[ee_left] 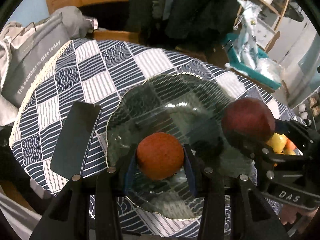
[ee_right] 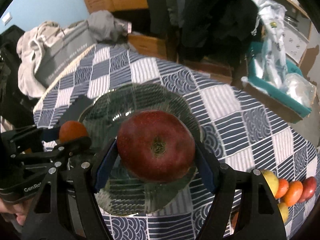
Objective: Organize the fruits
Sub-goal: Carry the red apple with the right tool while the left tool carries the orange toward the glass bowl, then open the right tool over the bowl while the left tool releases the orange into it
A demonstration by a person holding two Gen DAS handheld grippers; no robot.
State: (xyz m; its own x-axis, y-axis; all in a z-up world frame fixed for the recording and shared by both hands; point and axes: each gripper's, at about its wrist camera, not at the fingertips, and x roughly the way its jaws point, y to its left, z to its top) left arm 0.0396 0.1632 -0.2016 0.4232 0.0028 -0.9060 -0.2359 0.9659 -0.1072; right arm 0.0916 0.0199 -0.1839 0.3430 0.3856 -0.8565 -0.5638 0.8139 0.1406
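Observation:
My left gripper is shut on an orange fruit and holds it over the clear glass plate. My right gripper is shut on a dark red apple and holds it over the same plate. The apple also shows in the left wrist view, at the plate's right rim. The orange fruit shows in the right wrist view, at the plate's left rim. Whether either fruit touches the glass I cannot tell.
The plate lies on a blue-and-white patterned tablecloth. A dark phone lies left of the plate. Several more fruits sit at the table's right edge. A grey bag is at the far left, a teal box beyond the table's right side.

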